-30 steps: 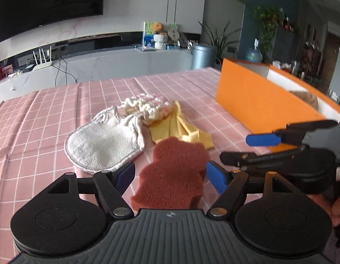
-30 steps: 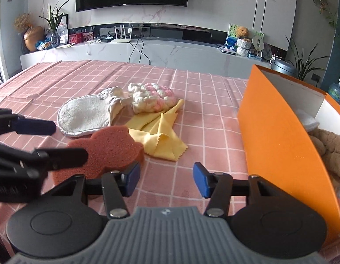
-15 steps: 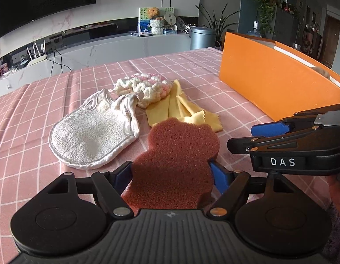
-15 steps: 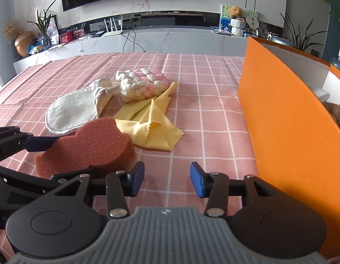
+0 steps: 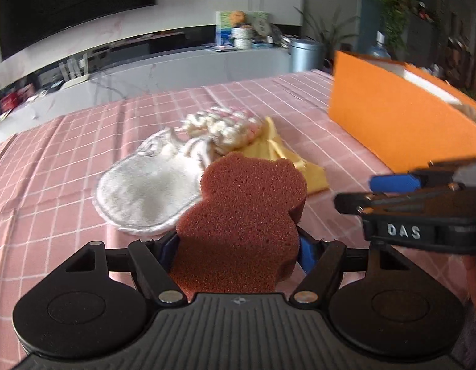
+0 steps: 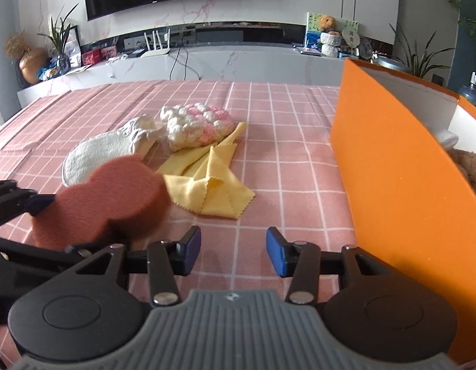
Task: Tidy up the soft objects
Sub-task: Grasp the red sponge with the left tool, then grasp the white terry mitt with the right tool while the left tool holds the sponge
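The left gripper (image 5: 238, 249) has its fingers (image 5: 305, 252) pinching the near end of the brown sponge (image 5: 244, 215), one blue pad on each side. The sponge is lobed like a bear, and its long axis runs straight away from the gripper, the rounded head end pointing toward the far side of the desk (image 5: 68, 160). In the right wrist view the sponge (image 6: 105, 200) appears raised off the pink checked cloth, flat face up and slightly tilted.

The right gripper (image 6: 234, 251) has its fingers spread wide with nothing between them, only bare cloth (image 6: 299, 166) ahead. It hovers just right of the sponge.

Beyond the sponge lie a white mitt (image 5: 145, 191), a pink-and-white knitted piece (image 6: 198, 123) and a crumpled yellow cloth (image 6: 213, 185), the three touching or overlapping in a loose cluster. An orange box (image 6: 392, 166) stands on the right, with something brown and furry (image 6: 472, 166) inside.
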`<state>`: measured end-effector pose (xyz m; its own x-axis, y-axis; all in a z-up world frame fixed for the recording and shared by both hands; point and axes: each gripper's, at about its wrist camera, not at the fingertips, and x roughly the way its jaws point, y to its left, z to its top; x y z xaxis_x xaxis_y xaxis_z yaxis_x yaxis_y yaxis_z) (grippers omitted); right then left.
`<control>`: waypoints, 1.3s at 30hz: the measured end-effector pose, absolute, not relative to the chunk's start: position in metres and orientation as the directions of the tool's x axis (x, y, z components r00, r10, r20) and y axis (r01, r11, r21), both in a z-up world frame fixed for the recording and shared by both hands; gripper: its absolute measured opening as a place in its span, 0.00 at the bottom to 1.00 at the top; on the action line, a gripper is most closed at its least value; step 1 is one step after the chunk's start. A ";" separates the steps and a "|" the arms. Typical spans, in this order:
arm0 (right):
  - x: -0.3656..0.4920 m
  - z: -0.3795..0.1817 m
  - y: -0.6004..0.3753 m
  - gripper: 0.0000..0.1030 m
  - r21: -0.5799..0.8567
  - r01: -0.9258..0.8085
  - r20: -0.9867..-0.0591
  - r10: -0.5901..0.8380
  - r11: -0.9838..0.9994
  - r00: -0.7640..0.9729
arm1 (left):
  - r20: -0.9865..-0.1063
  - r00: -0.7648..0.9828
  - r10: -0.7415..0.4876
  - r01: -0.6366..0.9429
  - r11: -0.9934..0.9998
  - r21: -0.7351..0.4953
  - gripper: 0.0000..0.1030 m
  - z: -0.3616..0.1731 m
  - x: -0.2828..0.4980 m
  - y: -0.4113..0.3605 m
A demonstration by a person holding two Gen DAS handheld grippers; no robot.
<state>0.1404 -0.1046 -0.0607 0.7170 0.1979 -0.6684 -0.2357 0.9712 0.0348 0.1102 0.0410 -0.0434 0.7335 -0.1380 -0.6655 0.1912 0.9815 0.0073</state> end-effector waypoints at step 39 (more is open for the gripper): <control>0.221 -0.078 0.047 0.97 -0.006 -0.704 -0.631 0.543 0.711 0.554 | -0.722 0.660 0.206 -0.339 0.940 -0.042 0.81 -0.049 0.163 0.153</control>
